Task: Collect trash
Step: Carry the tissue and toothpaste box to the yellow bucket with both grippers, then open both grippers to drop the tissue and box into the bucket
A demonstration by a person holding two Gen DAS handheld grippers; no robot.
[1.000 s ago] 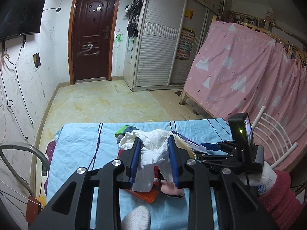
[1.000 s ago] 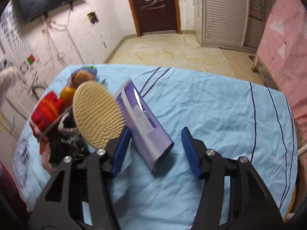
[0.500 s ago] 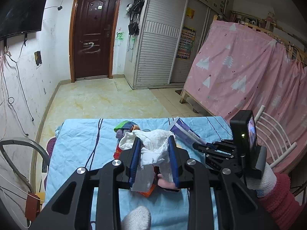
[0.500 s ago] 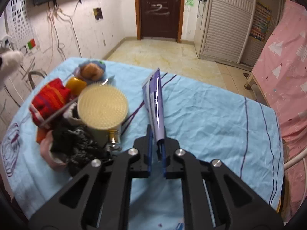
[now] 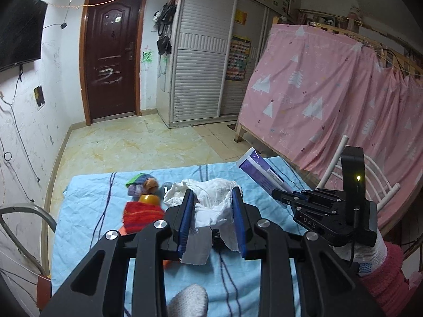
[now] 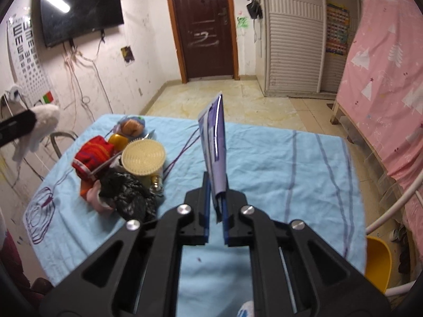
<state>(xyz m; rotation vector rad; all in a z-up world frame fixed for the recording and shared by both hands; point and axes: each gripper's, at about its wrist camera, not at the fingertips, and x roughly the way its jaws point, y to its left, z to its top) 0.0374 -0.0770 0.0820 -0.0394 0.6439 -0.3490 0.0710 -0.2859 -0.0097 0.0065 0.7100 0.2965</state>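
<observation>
brown door (image 6: 205, 26) | wall TV (image 6: 79, 8) | pink curtain (image 5: 330, 92) | tiled floor (image 5: 132, 148)

My left tongs (image 5: 211, 211) pointed forward and downward, their blue pads pinched close on a wad of crumpled white tissue (image 5: 214, 200) that bulged above and hung below them. My right tongs (image 6: 215, 203) were tilted downward too, clamped almost flat on the crimped end of a purple tube (image 6: 215, 142) that stood up from between the pads. From the left camera I saw my right hand (image 5: 367, 248) in a white glove with a pink sleeve behind it.
</observation>
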